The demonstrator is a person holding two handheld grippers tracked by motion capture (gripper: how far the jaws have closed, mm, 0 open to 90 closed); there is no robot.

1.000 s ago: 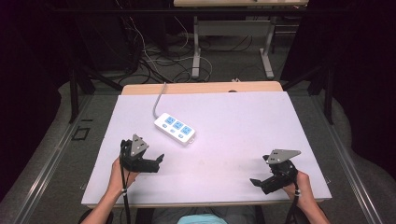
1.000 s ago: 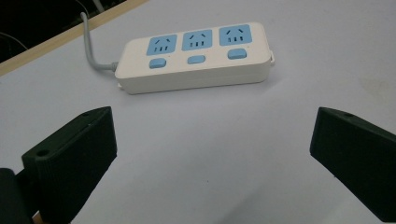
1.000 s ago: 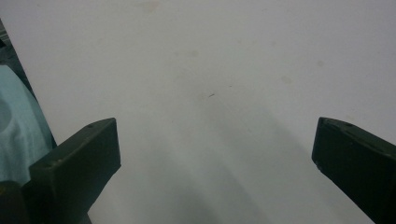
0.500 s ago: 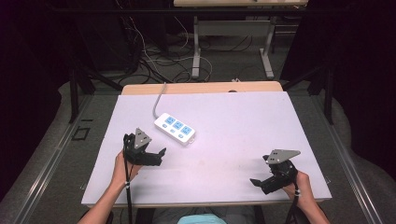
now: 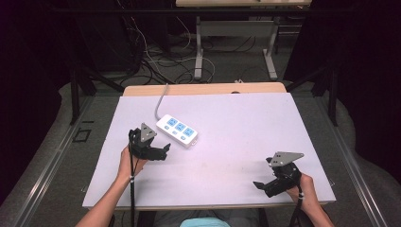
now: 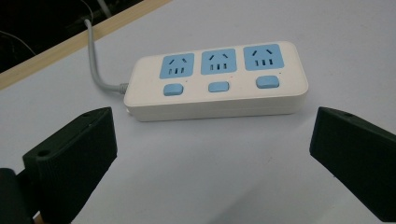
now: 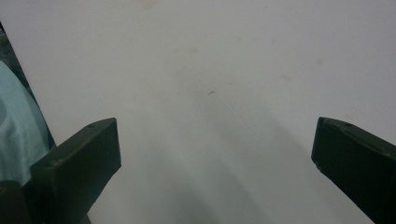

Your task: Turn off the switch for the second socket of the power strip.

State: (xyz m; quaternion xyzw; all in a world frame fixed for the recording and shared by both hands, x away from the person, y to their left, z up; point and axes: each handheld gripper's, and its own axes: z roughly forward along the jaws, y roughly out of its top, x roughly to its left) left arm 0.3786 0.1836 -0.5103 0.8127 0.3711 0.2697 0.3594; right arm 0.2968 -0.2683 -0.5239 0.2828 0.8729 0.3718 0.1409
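A white power strip with three blue sockets and blue switches lies on the white table, left of centre; its grey cable runs off the far edge. In the left gripper view the strip lies just ahead of the wide-apart jaws. My left gripper is open, a short way in front of the strip's near left end, not touching it. My right gripper is open near the front right corner, over bare table, with nothing between its jaws.
A wooden strip borders the table's far edge. Behind it are a desk frame and tangled cables on the floor. A light teal cloth shows at the left of the right gripper view.
My left gripper has moved forward and a little right, closer to the power strip. The right gripper has stayed in place.
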